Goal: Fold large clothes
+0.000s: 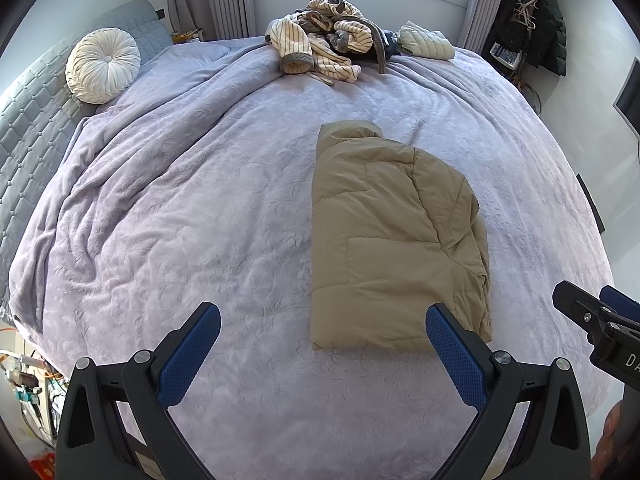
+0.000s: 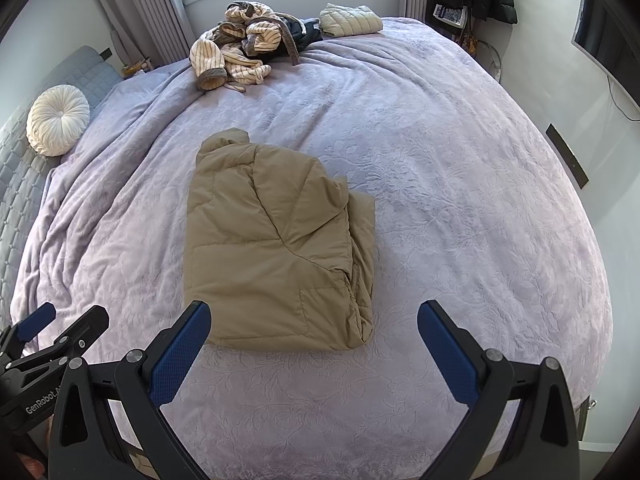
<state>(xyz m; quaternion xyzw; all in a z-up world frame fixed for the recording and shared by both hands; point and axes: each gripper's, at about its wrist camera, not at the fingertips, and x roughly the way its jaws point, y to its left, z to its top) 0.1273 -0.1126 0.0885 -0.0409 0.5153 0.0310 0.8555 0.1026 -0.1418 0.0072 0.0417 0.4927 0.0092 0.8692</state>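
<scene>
Hovered wide-fingered, left gripper (image 1: 324, 356) and right gripper (image 2: 314, 354), just short of folded tan jacket (image 2: 272, 248); likely needed final halving.

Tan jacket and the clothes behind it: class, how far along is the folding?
Done: the tan jacket lies folded; so does a pale jacket. In hand: nothing, both grippers' jaws open and empty. Left: the striped robe heaped with a dark garment.
</scene>
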